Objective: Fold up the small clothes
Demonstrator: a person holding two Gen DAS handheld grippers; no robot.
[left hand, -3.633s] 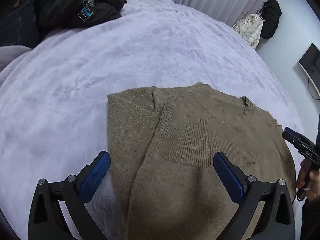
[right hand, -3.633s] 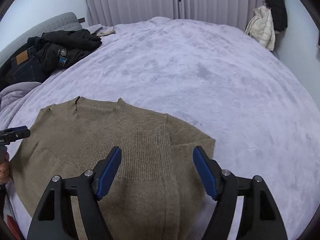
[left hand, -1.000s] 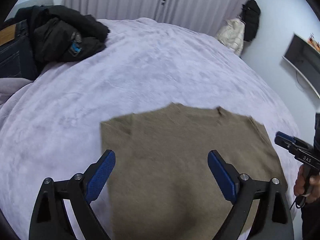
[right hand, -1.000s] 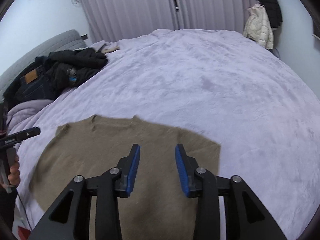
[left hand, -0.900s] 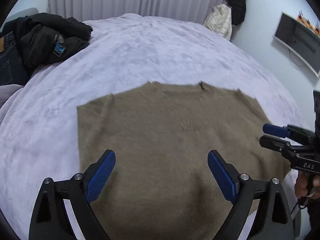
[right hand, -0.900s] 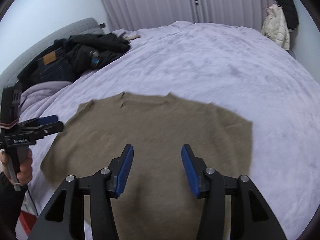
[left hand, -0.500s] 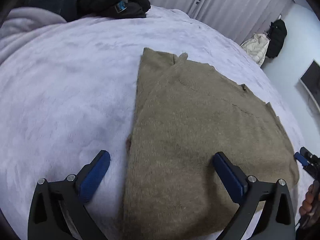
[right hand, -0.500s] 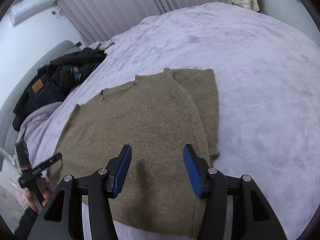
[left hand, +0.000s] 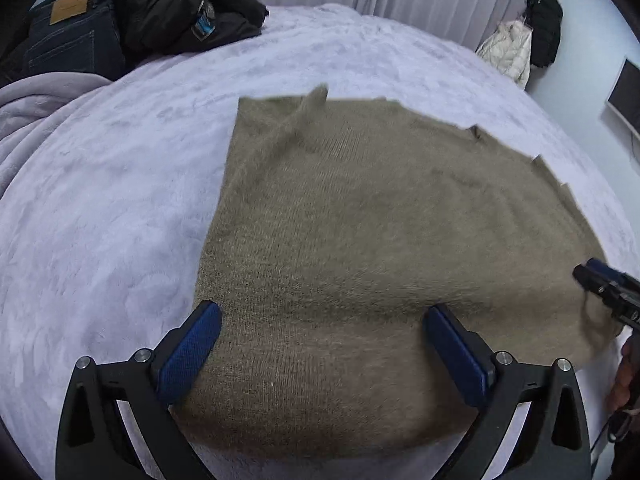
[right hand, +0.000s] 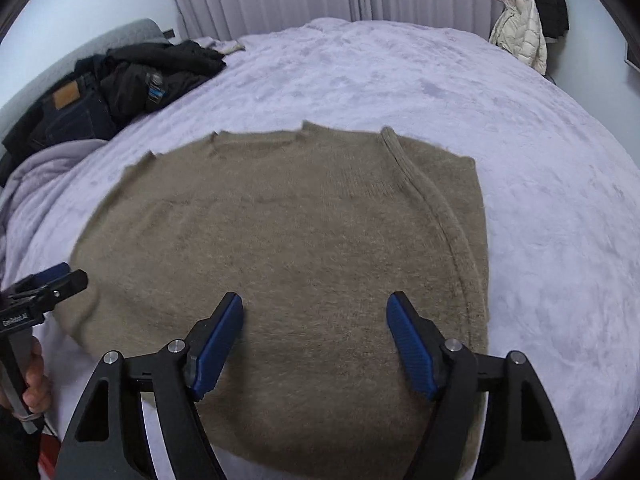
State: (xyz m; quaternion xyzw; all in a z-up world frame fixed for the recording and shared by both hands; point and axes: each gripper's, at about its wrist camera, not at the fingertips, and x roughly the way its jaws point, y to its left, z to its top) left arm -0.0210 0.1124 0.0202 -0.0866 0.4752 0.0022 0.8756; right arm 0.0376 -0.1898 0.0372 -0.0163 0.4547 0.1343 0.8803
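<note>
An olive-brown knit sweater [left hand: 380,240] lies folded flat on the lavender bed [left hand: 100,200], with a ribbed edge peeking out along one side [right hand: 436,208]. My left gripper [left hand: 320,344] hovers wide open over the sweater's near left part, nothing between its pads. My right gripper [right hand: 316,340] hangs over the sweater's [right hand: 280,240] near right part. Its jaws are opening and hold nothing. Each gripper shows at the edge of the other's view: the right gripper [left hand: 604,284] and the left gripper [right hand: 48,284], which a hand grips.
A pile of dark jackets and jeans [left hand: 160,20] sits at the bed's far left corner, beside a grey blanket [left hand: 32,104]. Coats [right hand: 528,20] hang on the far right wall by the curtains. The lavender bed [right hand: 540,160] stretches beyond and right of the sweater.
The sweater now shows a plain top face where folded sleeves showed before. Both grippers have sunk closer to it. The right jaws have spread wider.
</note>
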